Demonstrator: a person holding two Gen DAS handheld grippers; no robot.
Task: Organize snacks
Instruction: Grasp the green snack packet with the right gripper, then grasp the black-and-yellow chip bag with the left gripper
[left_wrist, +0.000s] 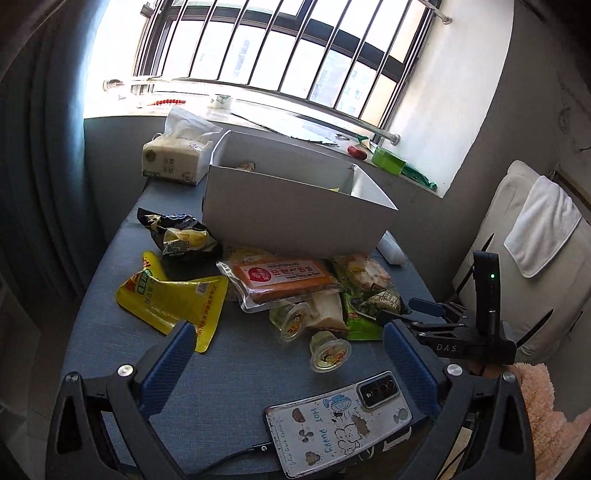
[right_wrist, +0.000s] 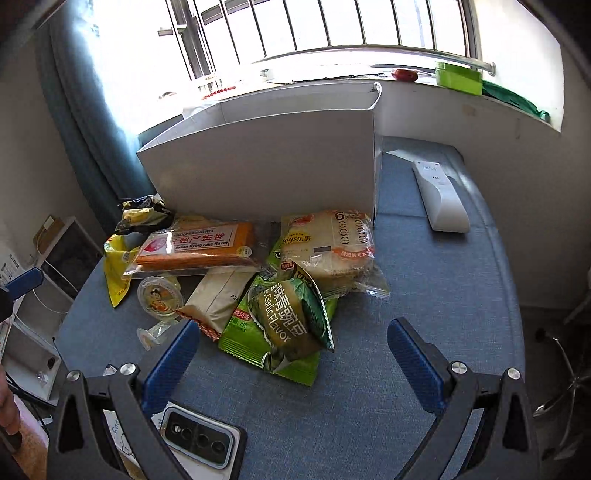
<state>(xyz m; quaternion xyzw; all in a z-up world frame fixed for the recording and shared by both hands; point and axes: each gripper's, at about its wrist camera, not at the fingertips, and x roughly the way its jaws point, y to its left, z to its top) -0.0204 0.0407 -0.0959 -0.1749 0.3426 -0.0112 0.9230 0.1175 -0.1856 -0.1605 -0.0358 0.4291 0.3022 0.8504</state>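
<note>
- We judge this as the start of a pick: both tools hover over the blue bench (right_wrist: 443, 295), and most of the snacks lie in a heap just in front of the white box (left_wrist: 295, 218).
- Our left tool (left_wrist: 288, 354) has its fingers spread wide and holds nothing; the right tool (right_wrist: 291, 350) is likewise spread and empty.
- Next, we think, the right tool should come down on the green pea packet (right_wrist: 288, 321), the nearest one, close on it, and carry it over the box wall.
- Counted: two jelly cups (left_wrist: 328, 354), one yellow pouch (left_wrist: 173, 299), one orange cake packet (left_wrist: 284, 280), one dark packet (left_wrist: 181, 232), one bread packet (right_wrist: 328, 247), one beige packet (right_wrist: 218, 299).
- A phone (left_wrist: 332, 424) lies near the bench edge, not part of the job.
</note>
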